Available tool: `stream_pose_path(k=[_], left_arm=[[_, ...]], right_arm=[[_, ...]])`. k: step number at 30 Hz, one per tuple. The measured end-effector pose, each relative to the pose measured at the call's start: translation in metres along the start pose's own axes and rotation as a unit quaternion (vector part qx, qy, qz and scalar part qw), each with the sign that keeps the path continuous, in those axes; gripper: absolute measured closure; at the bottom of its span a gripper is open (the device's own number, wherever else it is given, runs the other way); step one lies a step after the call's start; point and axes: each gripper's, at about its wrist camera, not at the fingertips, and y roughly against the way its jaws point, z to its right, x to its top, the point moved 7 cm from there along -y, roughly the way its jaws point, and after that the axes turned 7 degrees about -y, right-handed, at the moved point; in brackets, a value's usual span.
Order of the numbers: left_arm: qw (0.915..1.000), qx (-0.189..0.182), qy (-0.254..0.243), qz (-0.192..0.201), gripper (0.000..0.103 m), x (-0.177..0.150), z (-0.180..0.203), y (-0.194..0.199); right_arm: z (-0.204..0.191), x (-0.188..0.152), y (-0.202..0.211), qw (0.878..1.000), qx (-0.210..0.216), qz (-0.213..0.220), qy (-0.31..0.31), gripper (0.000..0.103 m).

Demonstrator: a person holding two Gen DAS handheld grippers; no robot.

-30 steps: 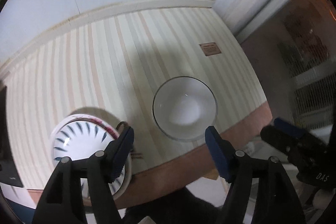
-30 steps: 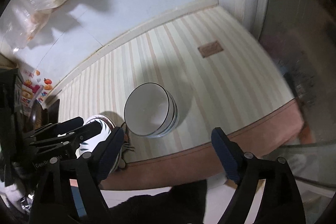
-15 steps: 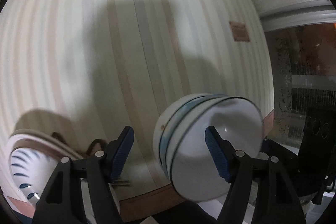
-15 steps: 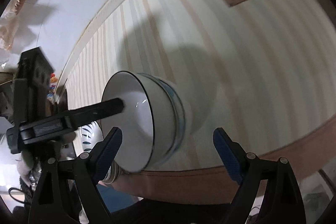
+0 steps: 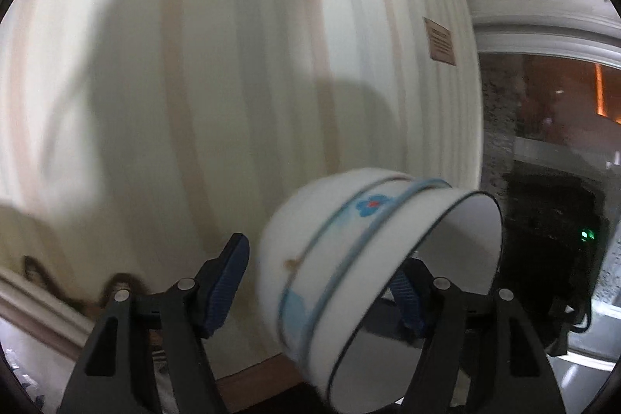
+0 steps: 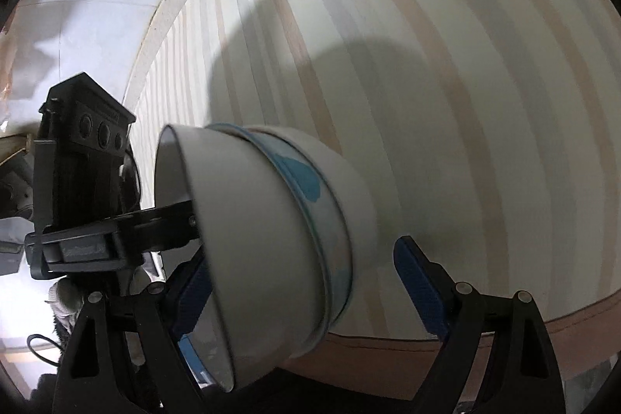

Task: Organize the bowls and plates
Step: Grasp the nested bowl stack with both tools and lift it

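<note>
A stack of white bowls with blue bands and a blue flower mark [image 5: 372, 258] sits on the striped tablecloth [image 5: 233, 84]. My left gripper [image 5: 318, 282] is open, its blue pads on either side of the stack; the right pad is partly hidden behind the rim. In the right wrist view the same stack [image 6: 271, 239] lies between the pads of my right gripper [image 6: 310, 286], which is also open. The left gripper's finger [image 6: 155, 220] reaches into the top bowl's mouth. No pad visibly presses on the bowls.
The tablecloth's brown hem [image 6: 465, 328] marks the near table edge. A brown label [image 5: 440, 41] lies on the cloth at the far right. A white wall [image 6: 97, 6] stands behind the table. A dark window area [image 5: 543, 142] is to the right.
Both grippers have moved in much closer to the bowl stack, which now fills the space between the pads. The blue-streaked bowl at the left has left both views.
</note>
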Motion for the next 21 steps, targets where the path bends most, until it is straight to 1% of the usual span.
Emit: stream_pose_path(k=[3, 8, 14, 21], left_arm=[[0.9999, 0.005, -0.008, 0.014, 0.037, -0.001, 0.003, 0.000], [0.9994, -0.003, -0.003, 0.034, 0.040, -0.001, -0.001, 0.004], [0.9989, 0.003, 0.001, 0.048, 0.040, 0.004, -0.002, 0.004], [0.9979, 0.013, -0.006, 0.063, 0.039, 0.007, 0.001, 0.018]], right_arm=[[-0.002, -0.001, -0.010, 1.000, 0.016, -0.010, -0.010, 0.024], [-0.004, 0.000, -0.011, 1.000, -0.001, 0.017, -0.003, 0.032], [-0.005, 0.007, -0.008, 1.000, 0.007, 0.028, 0.003, 0.033], [-0.009, 0.008, -0.001, 0.999, 0.014, 0.040, 0.015, 0.033]])
